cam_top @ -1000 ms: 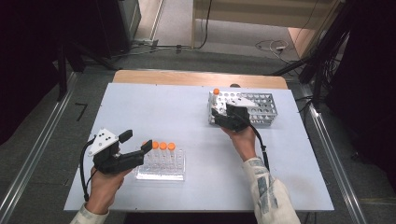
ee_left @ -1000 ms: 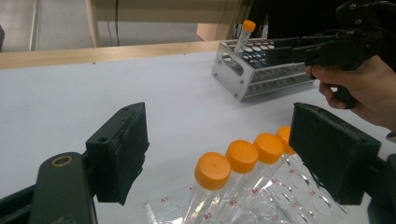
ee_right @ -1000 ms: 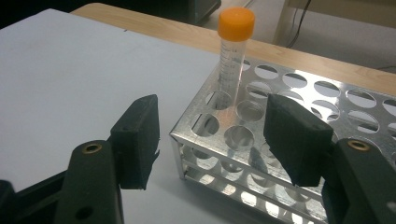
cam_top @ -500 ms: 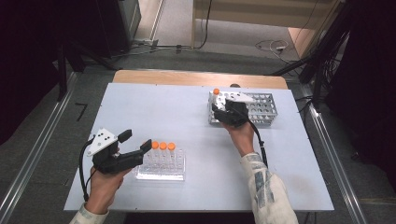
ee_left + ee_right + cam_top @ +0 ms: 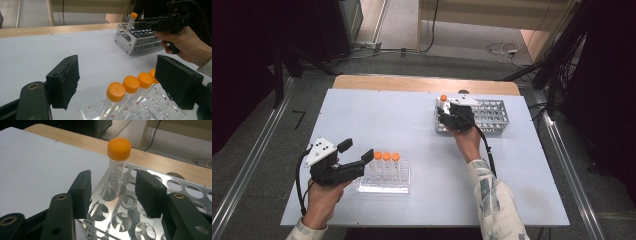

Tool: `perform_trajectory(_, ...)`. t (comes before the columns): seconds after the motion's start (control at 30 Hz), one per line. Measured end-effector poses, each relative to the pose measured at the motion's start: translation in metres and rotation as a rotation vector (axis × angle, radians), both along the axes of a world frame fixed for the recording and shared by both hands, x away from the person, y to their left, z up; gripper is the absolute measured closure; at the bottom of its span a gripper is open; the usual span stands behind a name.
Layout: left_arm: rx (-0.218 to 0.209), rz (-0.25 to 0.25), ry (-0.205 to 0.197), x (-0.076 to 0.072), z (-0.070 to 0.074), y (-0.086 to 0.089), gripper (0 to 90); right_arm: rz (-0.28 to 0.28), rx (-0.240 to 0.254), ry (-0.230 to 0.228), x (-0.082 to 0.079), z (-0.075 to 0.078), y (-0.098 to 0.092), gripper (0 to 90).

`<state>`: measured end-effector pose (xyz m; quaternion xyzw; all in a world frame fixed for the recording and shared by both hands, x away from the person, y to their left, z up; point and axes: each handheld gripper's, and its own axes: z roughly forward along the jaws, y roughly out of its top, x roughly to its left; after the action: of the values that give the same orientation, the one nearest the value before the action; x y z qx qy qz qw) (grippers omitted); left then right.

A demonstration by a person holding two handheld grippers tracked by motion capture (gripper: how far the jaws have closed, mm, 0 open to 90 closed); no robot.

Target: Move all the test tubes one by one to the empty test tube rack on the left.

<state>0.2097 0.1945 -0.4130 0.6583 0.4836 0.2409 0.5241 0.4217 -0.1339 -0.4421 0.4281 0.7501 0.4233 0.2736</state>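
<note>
Orange-capped tube (image 5: pixel 117 167) stands upright in a corner hole of the metal rack (image 5: pixel 492 116), far right of the table (image 5: pixel 412 120). Right gripper (image 5: pixel 112 192) sits around it, jaws apart w/ the tube between them, pads not touching yet; they've just been closing in. Left gripper (image 5: pixel 117 82) hovers w/ jaws apart, nothing held, just beside the clear rack (image 5: pixel 384 181) that carries three capped tubes (image 5: pixel 386 162) (near-left of the table). Risk, imo: the grip lands low near the rack's top plate, so a pad could catch the metal edge, or an off-centre squeeze tilts the tube & it binds in its hole on the lift.
</note>
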Motion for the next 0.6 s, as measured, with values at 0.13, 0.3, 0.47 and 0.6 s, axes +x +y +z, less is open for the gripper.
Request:
perform_trajectory(0.13, -0.002, 0.0, 0.0, 0.0, 0.0, 0.0, 20.0, -0.01, -0.001, 0.007, 0.005, -0.001, 0.003, 49.5)
perform_trajectory(0.3, -0.006, 0.0, -0.001, 0.0, 0.001, 0.001, 20.1, -0.015, 0.001, 0.006, 0.012, 0.0, 0.007, 53.0)
perform_trajectory(0.47, -0.005, -0.001, -0.001, 0.0, 0.0, 0.002, 20.1, -0.028, 0.005, 0.018, 0.018, -0.001, 0.01, 56.7)
perform_trajectory(0.6, -0.004, -0.002, 0.0, 0.0, 0.0, 0.002, 20.1, -0.027, 0.005, 0.021, 0.02, -0.001, 0.013, 58.9)
